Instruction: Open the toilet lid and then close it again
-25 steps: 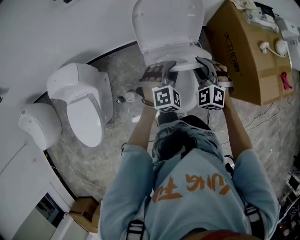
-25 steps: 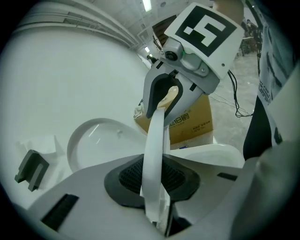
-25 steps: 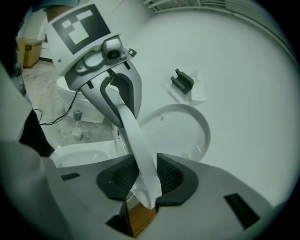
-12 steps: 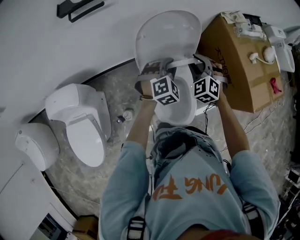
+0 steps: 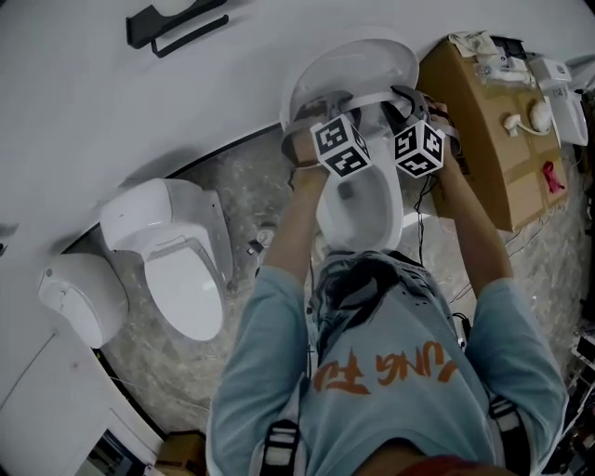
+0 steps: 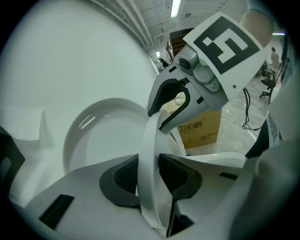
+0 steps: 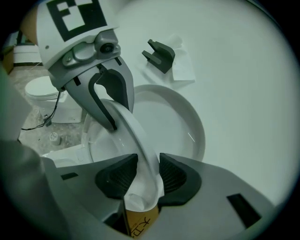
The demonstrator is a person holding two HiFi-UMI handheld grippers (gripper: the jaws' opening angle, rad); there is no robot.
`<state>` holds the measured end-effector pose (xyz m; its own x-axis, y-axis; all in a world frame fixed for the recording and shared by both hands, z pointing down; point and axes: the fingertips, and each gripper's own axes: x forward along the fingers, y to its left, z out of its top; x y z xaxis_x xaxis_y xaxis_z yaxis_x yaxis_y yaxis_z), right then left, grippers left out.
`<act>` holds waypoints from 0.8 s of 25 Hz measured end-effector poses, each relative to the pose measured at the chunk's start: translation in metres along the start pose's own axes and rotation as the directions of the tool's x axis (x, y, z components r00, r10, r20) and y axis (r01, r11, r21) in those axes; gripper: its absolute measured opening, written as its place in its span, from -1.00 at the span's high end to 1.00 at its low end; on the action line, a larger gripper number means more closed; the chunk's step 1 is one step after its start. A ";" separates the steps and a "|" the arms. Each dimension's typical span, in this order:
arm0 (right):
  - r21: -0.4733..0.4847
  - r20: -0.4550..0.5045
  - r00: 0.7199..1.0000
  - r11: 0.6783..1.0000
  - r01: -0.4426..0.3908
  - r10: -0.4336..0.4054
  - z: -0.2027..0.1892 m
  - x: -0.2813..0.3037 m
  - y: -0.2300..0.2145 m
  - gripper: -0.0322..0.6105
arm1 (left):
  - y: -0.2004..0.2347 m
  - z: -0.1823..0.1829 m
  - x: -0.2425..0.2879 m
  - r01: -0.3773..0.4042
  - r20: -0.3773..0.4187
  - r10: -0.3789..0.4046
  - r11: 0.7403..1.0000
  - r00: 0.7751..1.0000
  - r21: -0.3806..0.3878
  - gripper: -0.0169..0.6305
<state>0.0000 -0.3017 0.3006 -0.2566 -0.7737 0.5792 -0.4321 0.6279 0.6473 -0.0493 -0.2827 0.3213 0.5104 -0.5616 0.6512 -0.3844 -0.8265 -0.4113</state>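
Above the white ceramic bowl (image 5: 358,209), left tongs (image 6: 149,176) and right tongs (image 7: 147,176), jaws just easing wider, pinch the thin white seat ring (image 6: 147,145); lift evenly.

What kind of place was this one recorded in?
Probably a showroom or workshop for bathroom fixtures, not a home bathroom. A second toilet stands right beside the open toilet on a bare floor. A cardboard box with loose fittings on top sits alongside. The left gripper view shows a hall ceiling with a strip light.
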 end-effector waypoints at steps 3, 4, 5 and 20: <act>-0.012 0.011 1.000 1.000 -0.016 0.017 0.006 0.019 -0.009 0.38 | 0.018 -0.005 0.010 0.026 0.001 -0.026 0.999 1.000 -0.034 0.54; -0.013 0.010 1.000 1.000 -0.024 0.025 0.007 0.025 -0.011 0.38 | 0.023 -0.007 0.013 0.033 0.005 -0.033 0.998 0.999 -0.047 0.54; -0.013 0.006 0.999 0.999 -0.035 0.035 0.008 0.031 -0.013 0.38 | 0.028 -0.009 0.016 0.040 0.013 -0.039 0.998 0.999 -0.057 0.54; -0.066 -0.066 0.986 0.985 -0.158 0.154 0.005 0.026 -0.010 0.44 | 0.024 -0.005 0.012 0.023 0.024 -0.021 0.995 0.999 -0.102 0.55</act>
<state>-0.0066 -0.3285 0.3074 -0.2620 -0.6605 0.7036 -0.3276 0.7467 0.5789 -0.0564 -0.3089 0.3220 0.5366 -0.5451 0.6441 -0.4487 -0.8308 -0.3294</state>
